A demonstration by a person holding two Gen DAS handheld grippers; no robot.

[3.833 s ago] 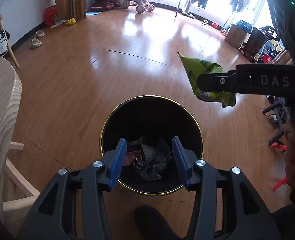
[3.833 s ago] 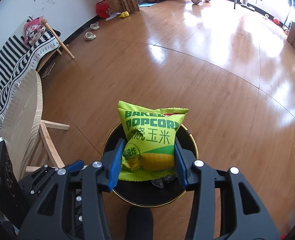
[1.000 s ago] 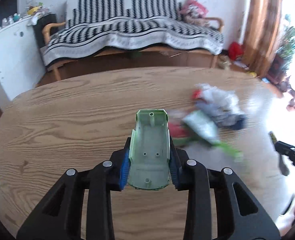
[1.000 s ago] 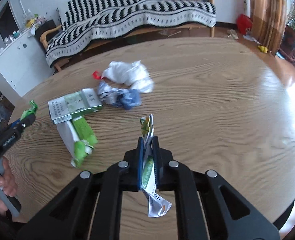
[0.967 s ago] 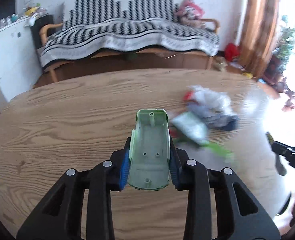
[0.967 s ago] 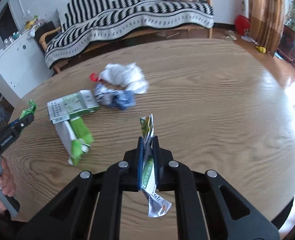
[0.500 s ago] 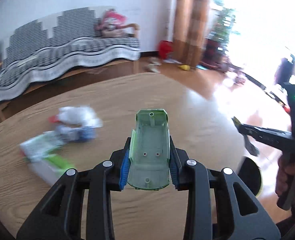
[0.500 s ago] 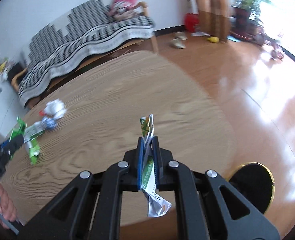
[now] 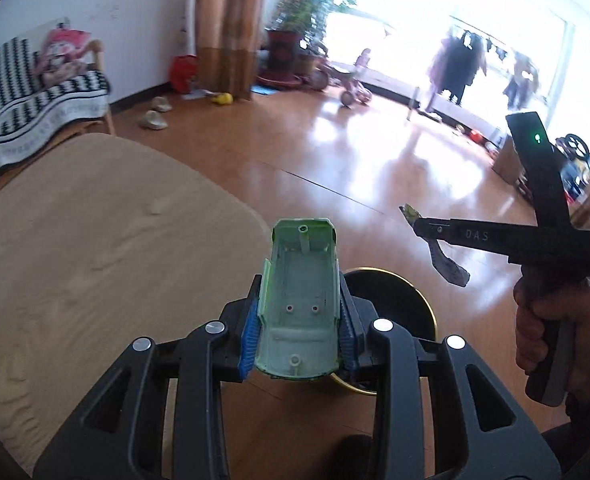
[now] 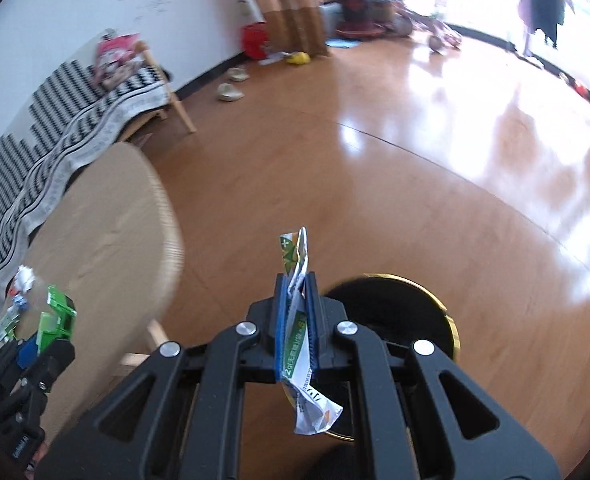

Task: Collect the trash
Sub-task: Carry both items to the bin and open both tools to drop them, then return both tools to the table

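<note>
My left gripper point(image 9: 299, 316) is shut on a pale green plastic shell point(image 9: 301, 280) and holds it just left of and above the black bin with a gold rim point(image 9: 395, 292). My right gripper point(image 10: 295, 300) is shut on a flat green and white wrapper point(image 10: 297, 344), left of the bin point(image 10: 407, 304) and above its rim. In the left wrist view the right gripper point(image 9: 419, 227) shows at the right with the wrapper point(image 9: 447, 264) hanging from it. In the right wrist view the left gripper point(image 10: 43, 340) shows at the lower left with the green shell point(image 10: 57, 320).
The round wooden table point(image 9: 75, 248) is at the left; more trash point(image 10: 19, 296) lies on it. A striped sofa point(image 10: 67, 136) stands by the wall. Open wooden floor point(image 10: 375, 184) lies beyond the bin. Slippers point(image 9: 155, 114) and toys point(image 9: 351, 84) lie far off.
Both grippers have swung right from the table toward the bin, still holding the green shell and the wrapper. The trash on the table has dropped out of the left wrist view.
</note>
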